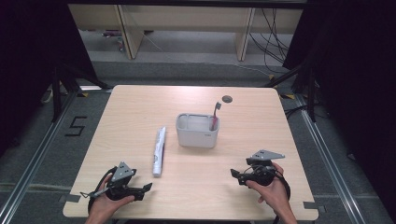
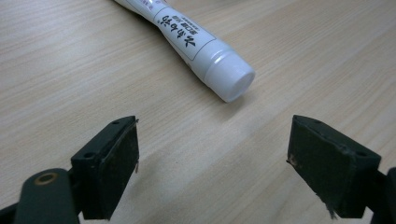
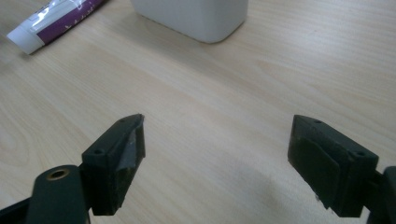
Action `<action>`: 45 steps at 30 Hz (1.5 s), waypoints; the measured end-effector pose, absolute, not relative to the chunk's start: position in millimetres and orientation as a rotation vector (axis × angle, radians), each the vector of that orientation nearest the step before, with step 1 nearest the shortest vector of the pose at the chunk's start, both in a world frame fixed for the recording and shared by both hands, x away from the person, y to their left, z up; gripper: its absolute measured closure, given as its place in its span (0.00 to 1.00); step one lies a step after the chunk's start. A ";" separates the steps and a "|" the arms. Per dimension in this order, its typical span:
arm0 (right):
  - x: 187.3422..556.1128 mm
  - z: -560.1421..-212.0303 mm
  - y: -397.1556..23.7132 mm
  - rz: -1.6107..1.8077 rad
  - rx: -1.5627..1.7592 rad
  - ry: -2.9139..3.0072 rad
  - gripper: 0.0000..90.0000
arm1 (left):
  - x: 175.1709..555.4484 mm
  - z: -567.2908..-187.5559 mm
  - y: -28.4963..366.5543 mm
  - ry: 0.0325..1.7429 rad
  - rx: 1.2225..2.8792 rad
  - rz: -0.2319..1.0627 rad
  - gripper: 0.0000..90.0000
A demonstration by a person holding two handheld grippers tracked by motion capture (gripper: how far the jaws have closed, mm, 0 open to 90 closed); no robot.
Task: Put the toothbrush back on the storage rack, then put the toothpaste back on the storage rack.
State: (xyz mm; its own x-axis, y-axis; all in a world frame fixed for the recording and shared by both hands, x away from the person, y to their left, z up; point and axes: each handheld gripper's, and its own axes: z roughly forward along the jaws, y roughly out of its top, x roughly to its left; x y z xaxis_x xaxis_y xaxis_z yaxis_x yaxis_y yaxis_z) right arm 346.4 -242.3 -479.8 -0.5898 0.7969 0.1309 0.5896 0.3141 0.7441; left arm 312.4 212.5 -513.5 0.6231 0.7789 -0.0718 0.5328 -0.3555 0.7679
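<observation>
Both grippers' jaws wide apart, empty; toothpaste tube (image 2: 187, 39) partly cut off, toothbrush (image 1: 215, 116) perhaps red.

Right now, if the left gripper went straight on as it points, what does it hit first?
Likely the cap end of the toothpaste tube: it lies just ahead of the open left gripper, slightly off centre, bare table between. Depth is unclear.
</observation>
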 end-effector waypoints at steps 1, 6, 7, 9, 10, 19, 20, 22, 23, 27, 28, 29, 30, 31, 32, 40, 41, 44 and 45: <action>345.5 -480.6 -243.1 1.140 1.246 2.330 0.23 | 312.4 -513.5 212.5 1.027 2.048 0.392 0.18; 337.5 -484.7 -244.4 1.113 1.269 2.339 0.22 | 312.8 -514.2 211.6 1.033 2.039 0.391 0.18; 337.5 -484.7 -244.4 1.113 1.269 2.339 0.22 | 312.8 -514.2 211.6 1.033 2.039 0.391 0.18; 333.2 -487.3 -245.4 1.109 1.259 2.362 0.22 | 312.3 -514.1 211.0 1.034 2.038 0.390 0.18; 333.2 -487.3 -245.4 1.109 1.259 2.362 0.22 | 312.3 -514.1 211.0 1.034 2.038 0.390 0.18; 315.7 -492.3 -249.0 1.106 1.276 2.395 0.19 | 312.4 -514.7 210.9 1.041 2.037 0.395 0.18; 311.9 -494.6 -250.7 1.093 1.269 2.391 0.19 | 312.6 -514.0 211.6 1.030 2.042 0.389 0.18; 308.7 -494.6 -253.6 1.103 1.285 2.419 0.19 | 312.9 -513.9 212.1 1.035 2.041 0.396 0.18; 308.7 -494.6 -253.6 1.103 1.285 2.419 0.19 | 312.9 -513.9 212.1 1.035 2.041 0.396 0.18; 304.1 -496.8 -258.6 1.088 1.281 2.404 0.20 | 313.4 -514.2 212.8 1.042 2.031 0.376 0.18; 303.7 -497.4 -260.3 1.081 1.277 2.405 0.20 | 313.0 -513.8 212.4 1.050 2.022 0.379 0.18; 300.6 -497.3 -259.5 1.069 1.318 2.392 0.20 | 312.8 -513.0 213.0 1.047 2.023 0.374 0.18; 299.6 -497.6 -260.8 1.059 1.313 2.398 0.21 | 312.5 -512.5 213.6 1.047 2.023 0.378 0.18; 300.3 -499.1 -261.9 1.060 1.263 2.388 0.21 | 313.2 -513.2 214.4 1.049 2.017 0.369 0.18; 300.3 -499.1 -261.9 1.060 1.263 2.388 0.21 | 313.2 -513.2 214.4 1.049 2.017 0.369 0.18; 297.1 -499.2 -262.7 1.052 1.283 2.413 0.21 | 313.4 -512.6 211.2 1.057 1.986 0.377 0.18; 297.9 -499.4 -264.1 1.036 1.243 2.406 0.21 | 313.6 -511.8 213.7 1.043 2.013 0.378 0.18; 298.0 -499.0 -264.0 1.044 1.238 2.411 0.22 | 314.3 -511.5 214.8 1.065 1.980 0.380 0.18; 298.2 -499.4 -264.0 1.041 1.242 2.412 0.22 | 315.2 -510.1 215.5 1.074 1.966 0.382 0.18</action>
